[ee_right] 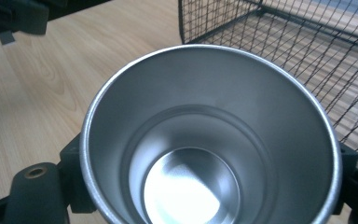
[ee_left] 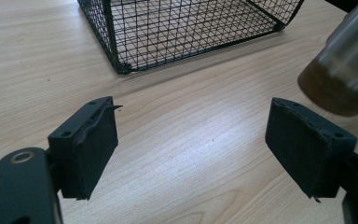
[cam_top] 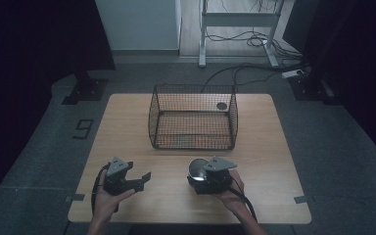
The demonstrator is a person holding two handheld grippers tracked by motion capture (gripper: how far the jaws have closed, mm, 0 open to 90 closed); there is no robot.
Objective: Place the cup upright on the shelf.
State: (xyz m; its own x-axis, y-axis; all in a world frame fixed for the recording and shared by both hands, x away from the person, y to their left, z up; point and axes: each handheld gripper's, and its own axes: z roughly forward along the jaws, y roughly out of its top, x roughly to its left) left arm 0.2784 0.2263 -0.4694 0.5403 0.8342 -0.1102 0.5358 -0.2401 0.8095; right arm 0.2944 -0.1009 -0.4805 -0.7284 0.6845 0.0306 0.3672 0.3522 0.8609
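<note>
Steel cup [ee_right: 209, 140] clamped in R gripper [cam_top: 210, 177]; no markings legible.

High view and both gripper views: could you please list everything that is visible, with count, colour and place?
Table: one, light wood, centre.
Basket: one, black wire mesh, far half of the table, empty.
Cup: one, silver metal, near the front edge, right of centre, in the right gripper.
Desk frame: one, white, on the floor beyond the table.
Cables: several, black, on the floor under that frame.
Left gripper: one, black, front left, open.
Right gripper: one, black, shut on the cup.
</note>
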